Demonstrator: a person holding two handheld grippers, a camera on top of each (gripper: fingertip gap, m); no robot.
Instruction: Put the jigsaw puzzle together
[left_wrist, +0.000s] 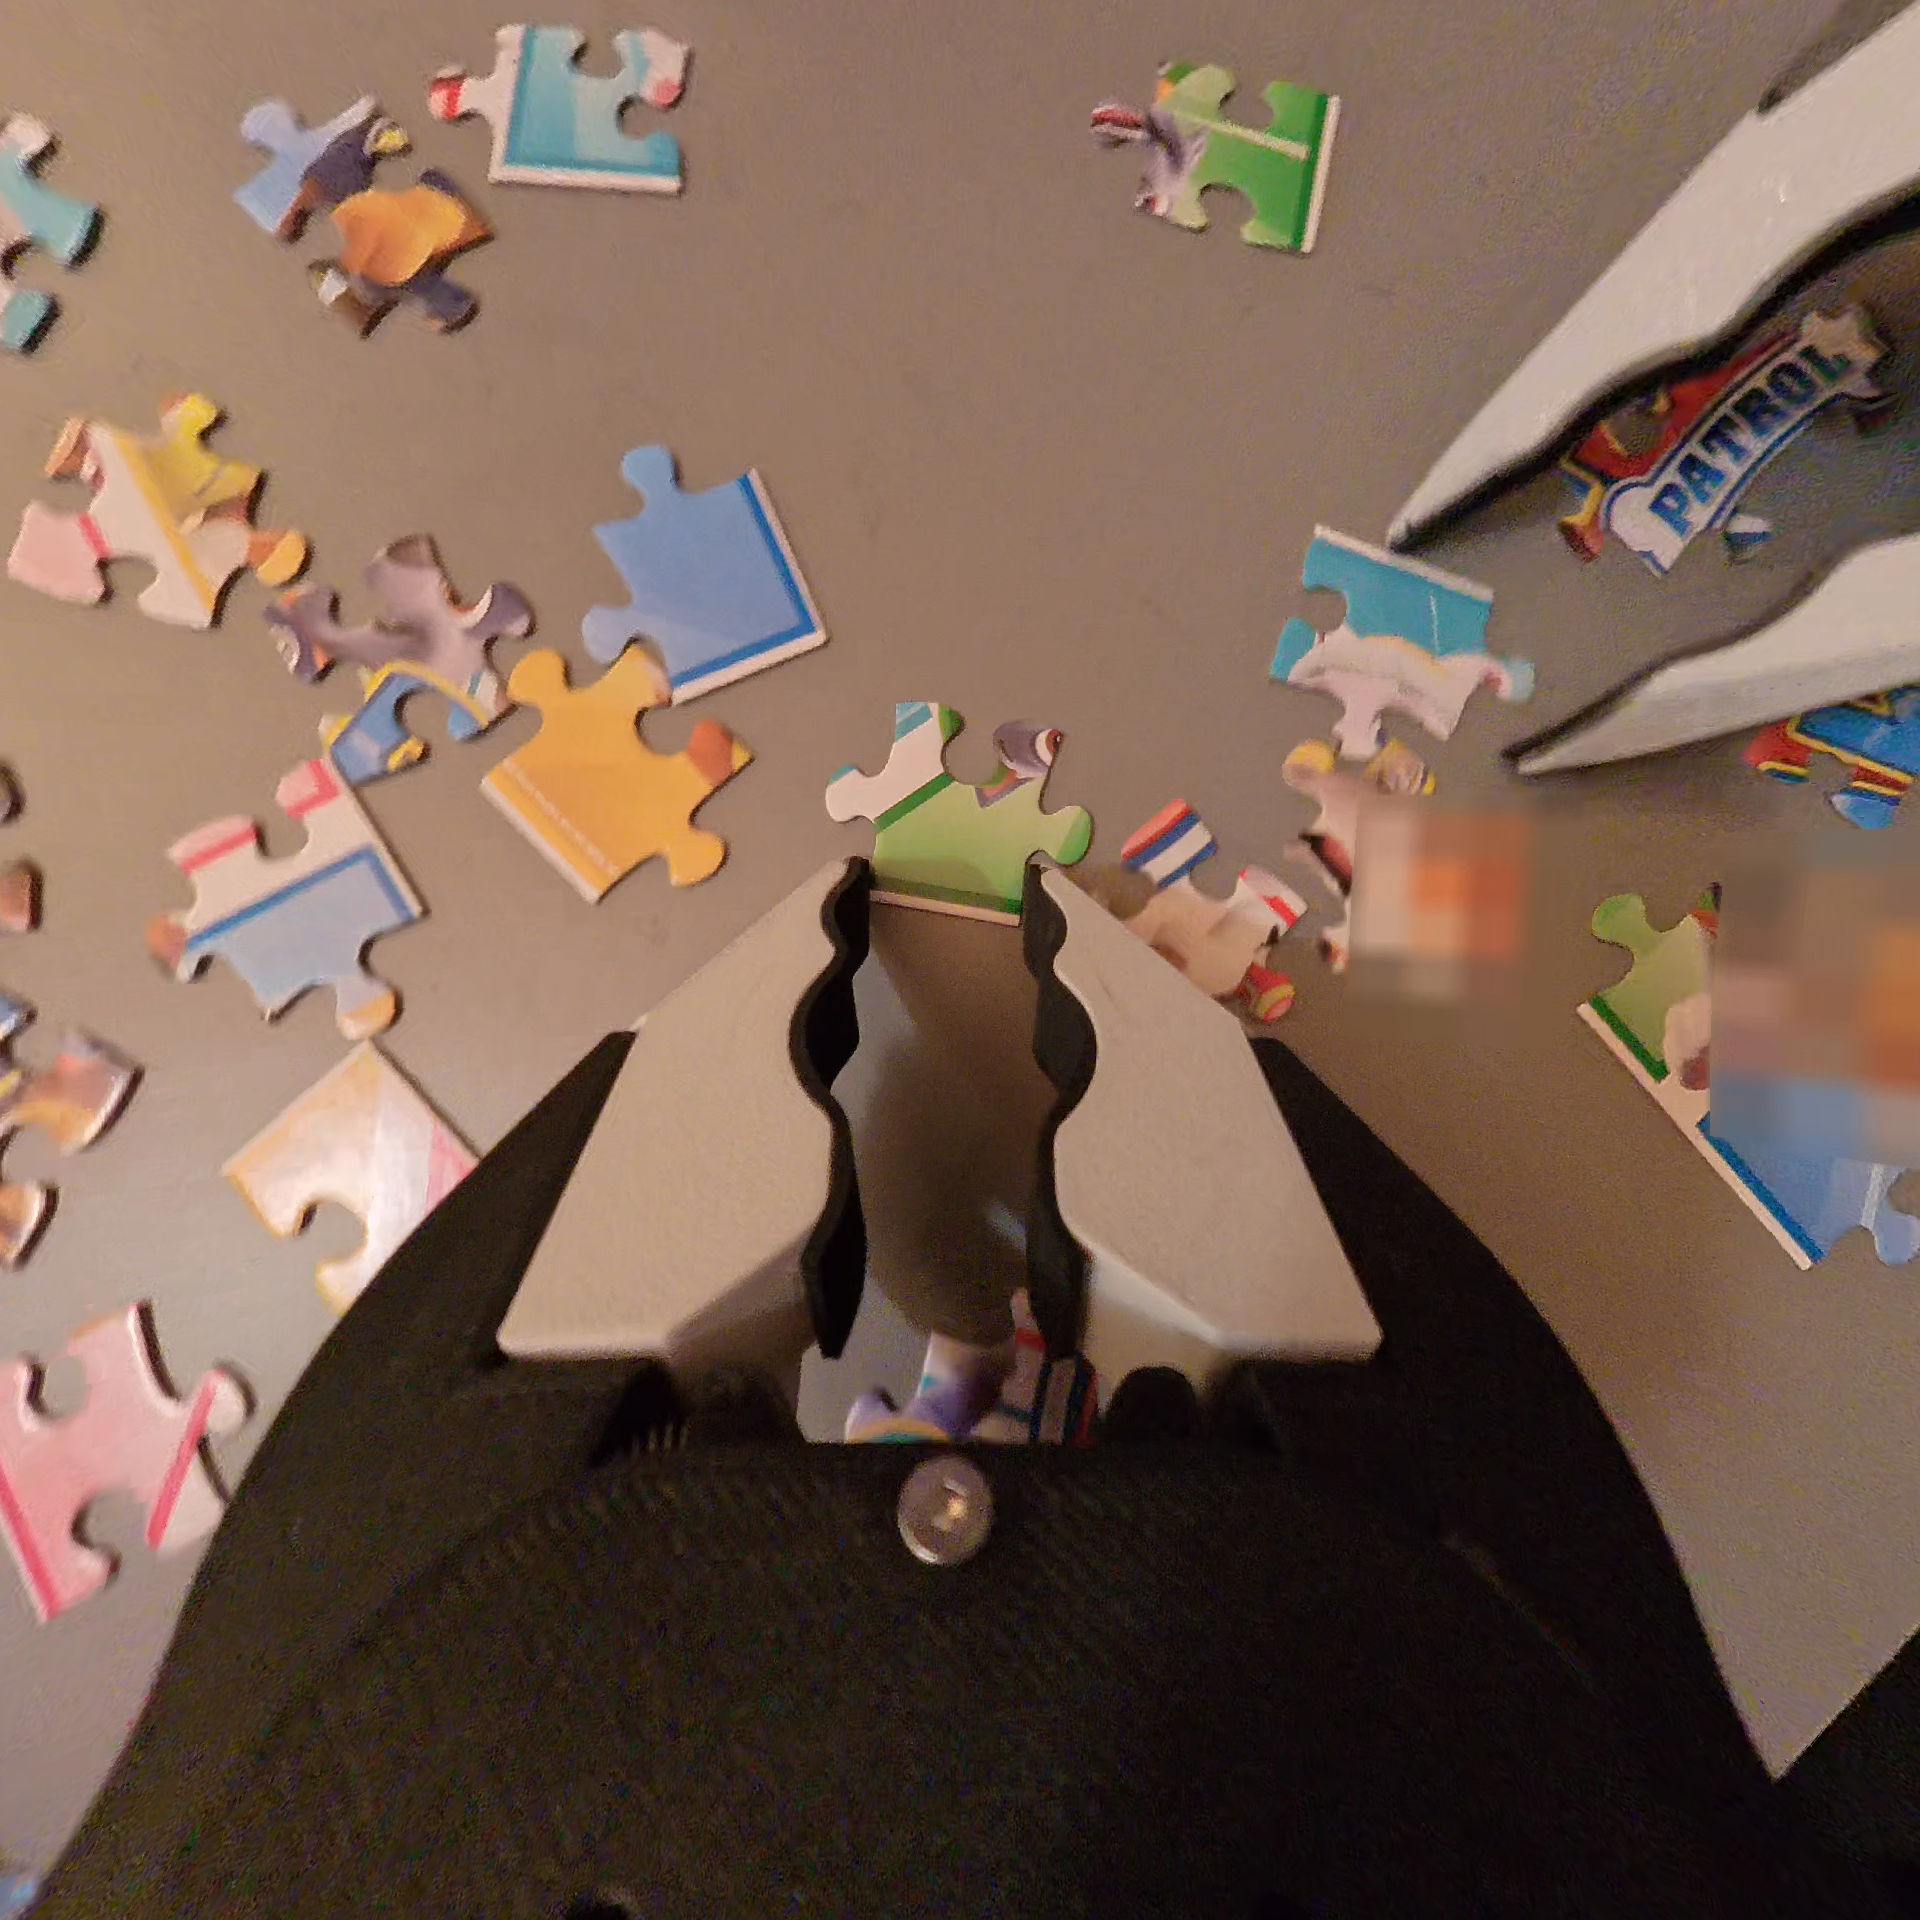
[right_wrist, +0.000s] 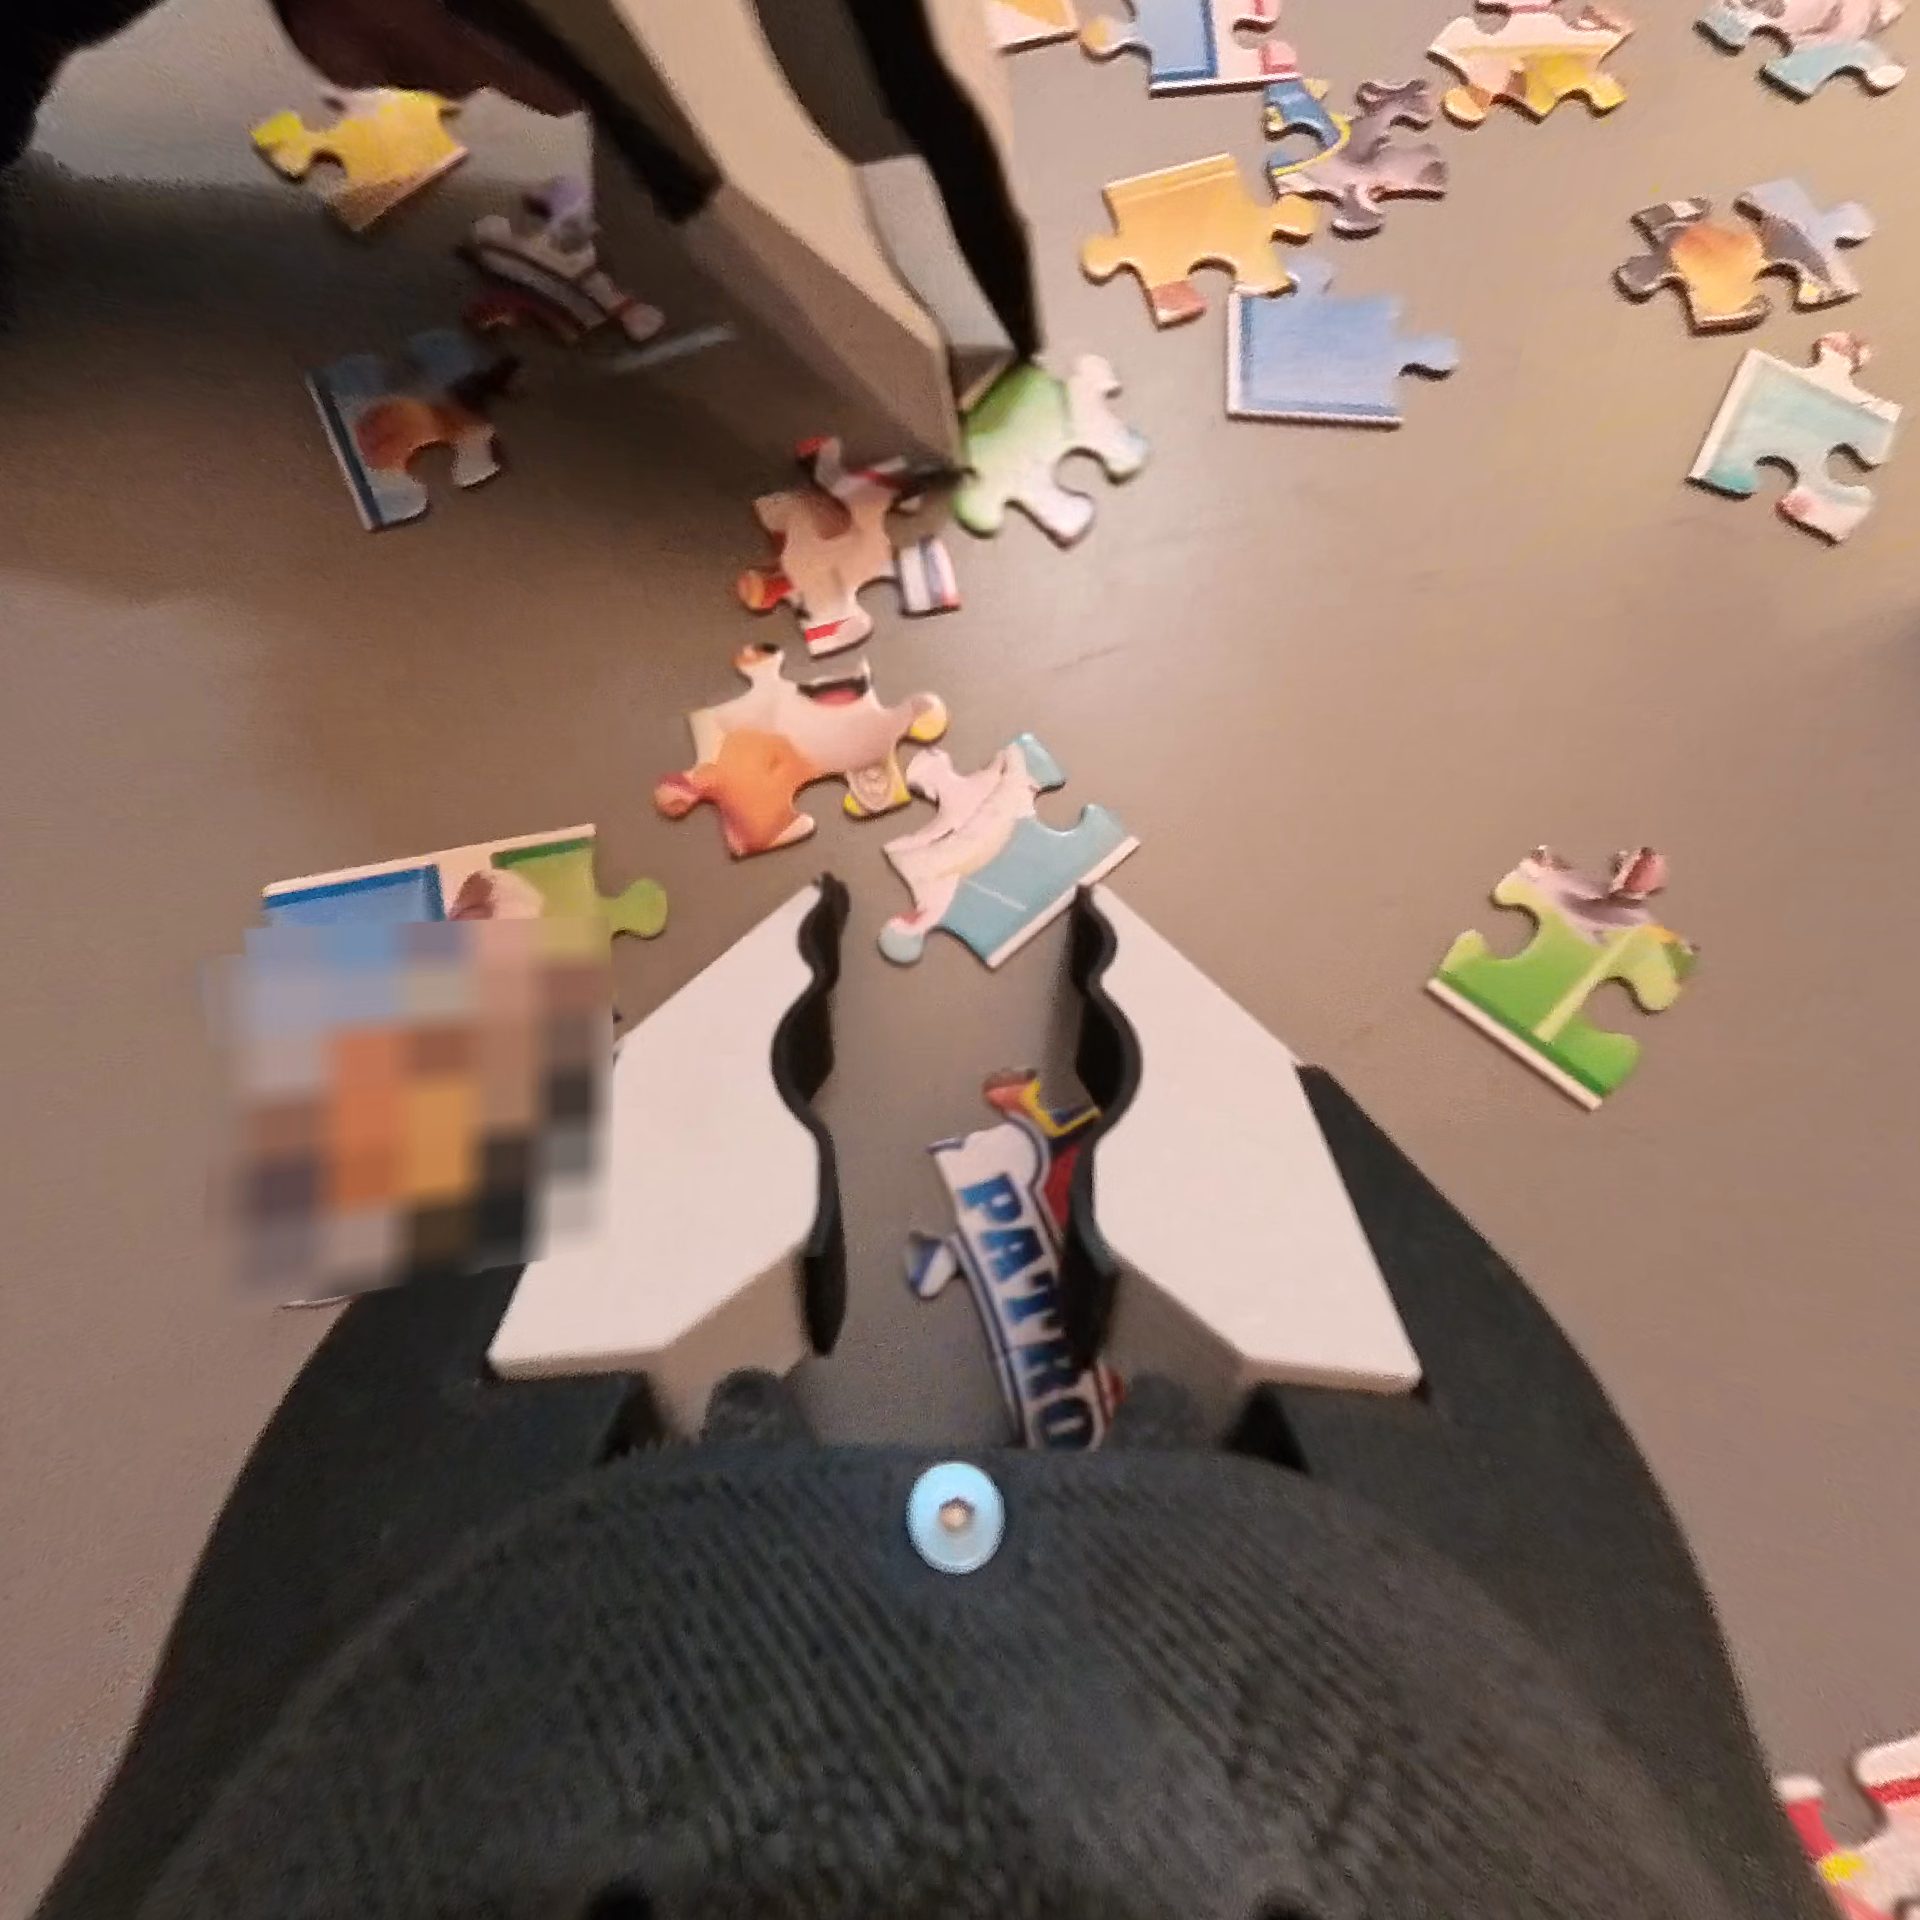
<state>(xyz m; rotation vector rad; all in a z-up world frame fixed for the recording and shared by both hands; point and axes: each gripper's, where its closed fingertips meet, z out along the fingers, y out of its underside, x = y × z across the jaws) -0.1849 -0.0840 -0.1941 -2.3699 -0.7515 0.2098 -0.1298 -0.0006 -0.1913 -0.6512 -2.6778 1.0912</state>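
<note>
My left gripper (left_wrist: 945, 883) is shut on a green and white puzzle piece (left_wrist: 966, 821), with both black pads against the sides of its straight edge, low over the grey table (left_wrist: 987, 436). The right wrist view shows the same gripper (right_wrist: 977, 384) at that green piece (right_wrist: 1039, 447). My right gripper (right_wrist: 951, 904) is open. A red, blue and white logo piece (right_wrist: 1013, 1226) lies on the table between its fingers, close to the right one, and also shows in the left wrist view (left_wrist: 1725, 447). A light-blue and white piece (right_wrist: 997, 862) lies just ahead of its tips.
Several loose puzzle pieces lie scattered on the table: a yellow one (left_wrist: 613, 769), a blue one (left_wrist: 717, 571), a white and red one (left_wrist: 1216, 914) beside my left fingers, and a green one (right_wrist: 1558, 987) to the right of my right gripper. About 11 cm separates my left fingertips from my right.
</note>
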